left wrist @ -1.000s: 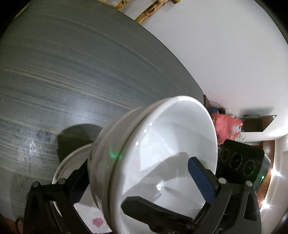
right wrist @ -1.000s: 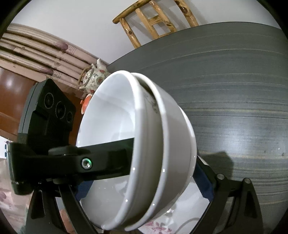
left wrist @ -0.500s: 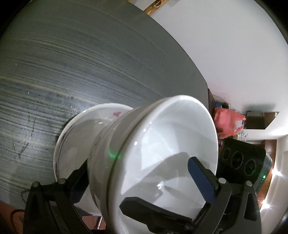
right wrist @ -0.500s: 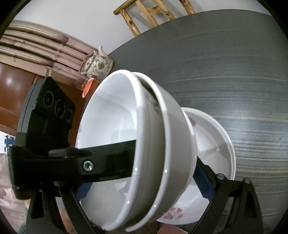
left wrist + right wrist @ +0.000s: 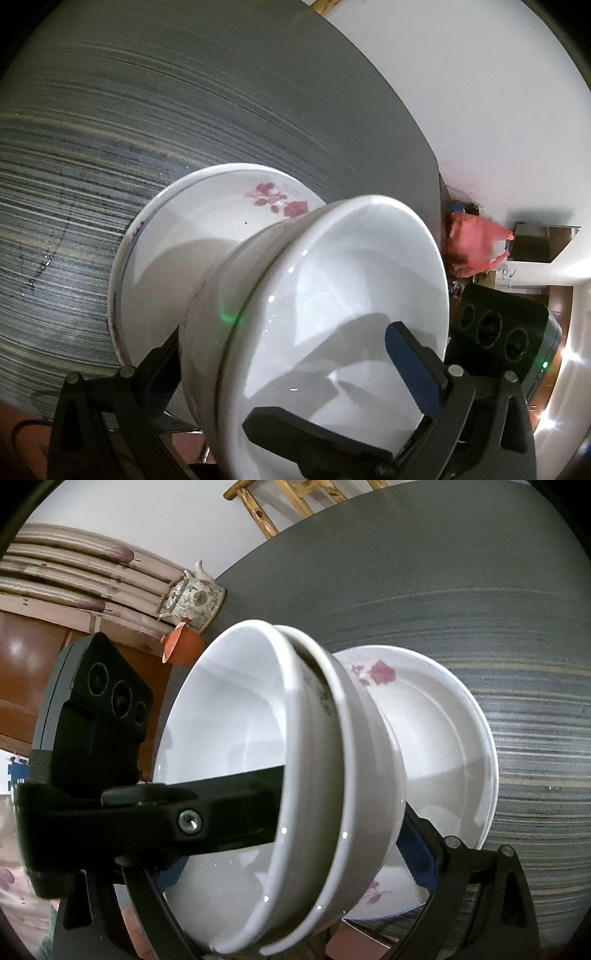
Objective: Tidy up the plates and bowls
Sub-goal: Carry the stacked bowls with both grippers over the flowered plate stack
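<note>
Two white bowls (image 5: 314,794), one nested inside the other, were held together by both grippers. The left gripper (image 5: 288,373) was clamped on the wall of the stack: its blue-padded finger (image 5: 410,365) lay inside the inner bowl and the other finger was outside, behind the outer bowl. The right gripper (image 5: 332,842) gripped the opposite side in the same way, with one black finger (image 5: 207,819) inside the inner bowl and a blue pad (image 5: 417,856) against the outside of the outer bowl. The stack was tilted in both views, its opening toward the cameras. Its base was over a flowered plate (image 5: 207,221), which lay on the grey table (image 5: 184,110) near the table's edge; I could not tell if the base touched the plate. A teapot (image 5: 194,598) stood beyond the table, near striped fabric (image 5: 74,579)
</note>
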